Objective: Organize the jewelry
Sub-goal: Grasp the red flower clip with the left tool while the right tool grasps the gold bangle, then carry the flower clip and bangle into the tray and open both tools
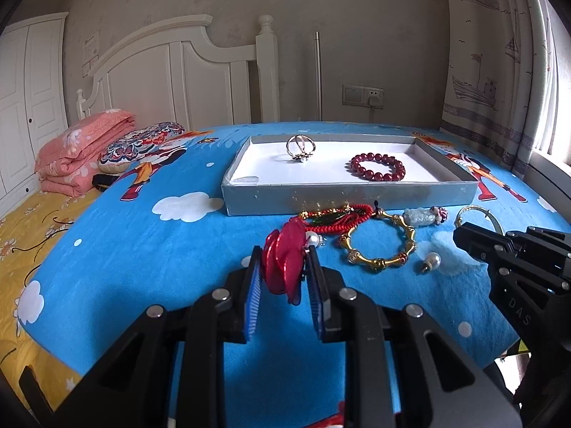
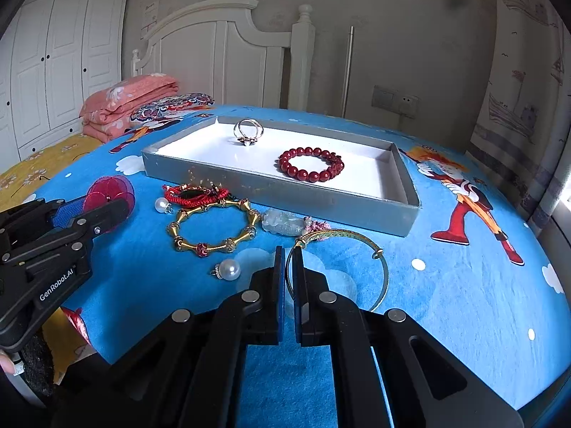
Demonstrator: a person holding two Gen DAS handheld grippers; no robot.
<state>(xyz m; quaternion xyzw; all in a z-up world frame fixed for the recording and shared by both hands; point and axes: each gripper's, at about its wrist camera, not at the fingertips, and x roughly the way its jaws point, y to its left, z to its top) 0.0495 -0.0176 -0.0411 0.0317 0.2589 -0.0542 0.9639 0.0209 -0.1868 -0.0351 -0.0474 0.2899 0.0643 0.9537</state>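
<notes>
A grey tray [image 1: 349,201] [image 2: 282,187] on the blue cloth holds a silver ring [image 1: 300,148] [image 2: 248,131] and a red bead bracelet [image 1: 377,167] [image 2: 311,163]. My left gripper [image 1: 283,267] [image 2: 96,207] is shut on a red petal earring [image 1: 283,265] [image 2: 110,190]. My right gripper [image 2: 289,267] [image 1: 474,239] is shut on a thin gold bangle [image 2: 378,256] [image 1: 476,210]. In front of the tray lie a red cord pendant [image 1: 332,217] [image 2: 194,192], a gold bamboo bracelet [image 1: 378,242] [image 2: 214,230], a jade charm [image 1: 423,217] [image 2: 283,224] and two pearls [image 1: 432,260] [image 2: 228,269].
The cloth covers a table [image 1: 142,249] beside a yellow bed [image 1: 28,221] with a folded pink quilt [image 1: 78,149] and a patterned pillow [image 1: 139,142]. A white headboard [image 1: 185,71] and a curtain [image 1: 499,71] stand behind.
</notes>
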